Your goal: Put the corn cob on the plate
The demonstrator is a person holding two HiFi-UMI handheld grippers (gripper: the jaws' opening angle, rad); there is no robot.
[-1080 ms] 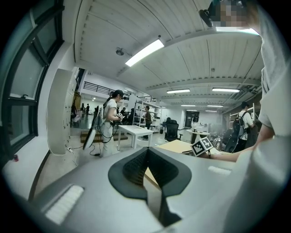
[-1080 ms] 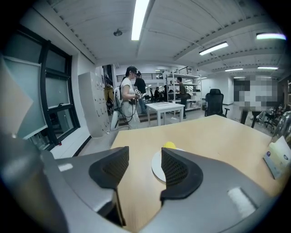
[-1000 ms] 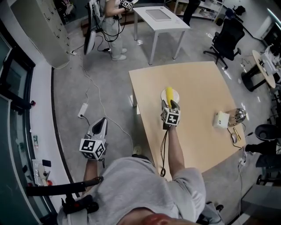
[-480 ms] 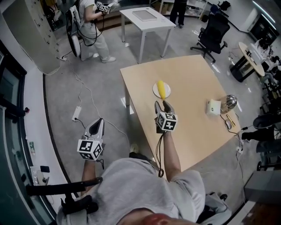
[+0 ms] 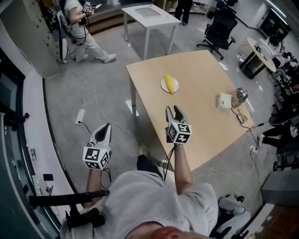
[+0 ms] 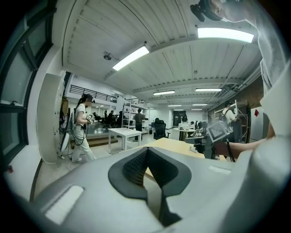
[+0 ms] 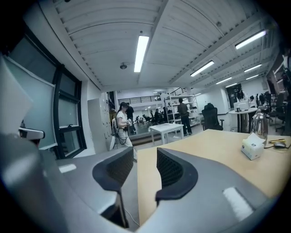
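Note:
The yellow corn cob (image 5: 170,84) lies on the small white plate (image 5: 163,85) at the far left part of the wooden table (image 5: 210,130). My right gripper (image 5: 174,110) hovers over the table well short of the plate. In the right gripper view, a gap shows between the two dark pads of my right gripper (image 7: 145,169). Its jaws have just been closing, with nothing between them. My left gripper (image 5: 106,127) hangs over the floor left of the table. Its pads meet in the left gripper view, so my left gripper (image 6: 147,157) is shut and empty.
A white box (image 5: 224,101) and a metal kettle (image 5: 241,95) stand at the table's right side, with small items beside them. A person (image 5: 79,21) stands by a white table (image 5: 148,13). A power strip (image 5: 80,115) and cables lie on the floor, and an office chair (image 5: 219,25) stands behind.
My right gripper has drawn back from the corn cob on the plate toward me and risen; the corn stays on the plate. The left gripper has shifted slightly.

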